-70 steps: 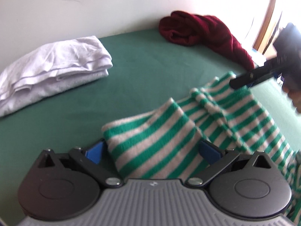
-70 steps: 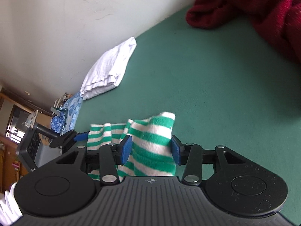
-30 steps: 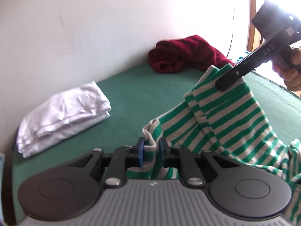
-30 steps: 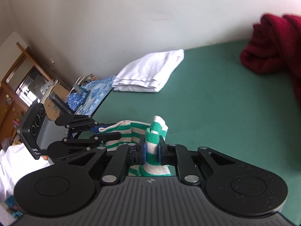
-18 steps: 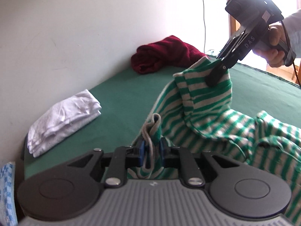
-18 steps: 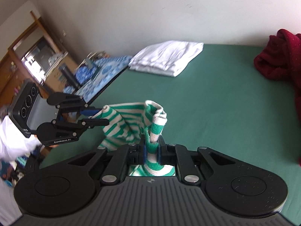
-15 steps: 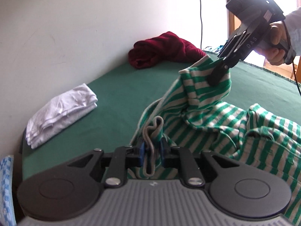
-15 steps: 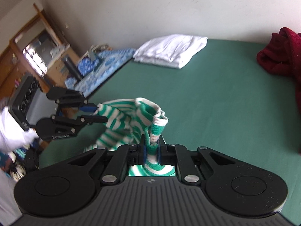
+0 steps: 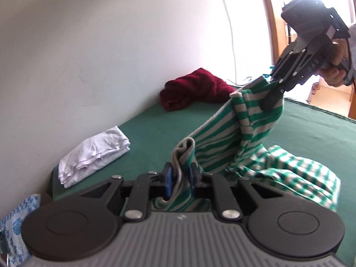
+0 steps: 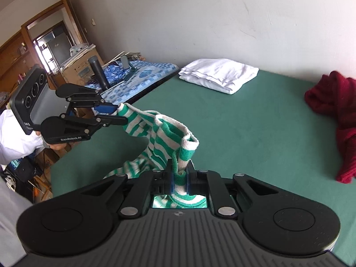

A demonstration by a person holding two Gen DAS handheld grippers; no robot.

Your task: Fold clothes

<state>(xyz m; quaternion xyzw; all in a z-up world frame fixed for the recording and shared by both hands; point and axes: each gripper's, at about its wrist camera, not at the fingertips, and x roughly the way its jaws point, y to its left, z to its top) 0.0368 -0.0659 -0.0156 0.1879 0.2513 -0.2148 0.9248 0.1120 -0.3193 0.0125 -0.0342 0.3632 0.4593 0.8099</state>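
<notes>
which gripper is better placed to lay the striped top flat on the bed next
Neither alone. The left gripper and right gripper are both shut on edges of the striped top, which hangs bunched above the green bed. Probably the right leads: open bed lies ahead of it.

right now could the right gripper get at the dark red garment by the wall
Probably not yet: the right gripper is shut on the striped garment, which the left gripper also holds. The green surface toward the dark red garment looks unobstructed.

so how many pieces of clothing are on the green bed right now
3. A striped top held up between the left gripper and right gripper, a folded white garment by the wall, and a crumpled red one further along. More may lie out of view.
</notes>
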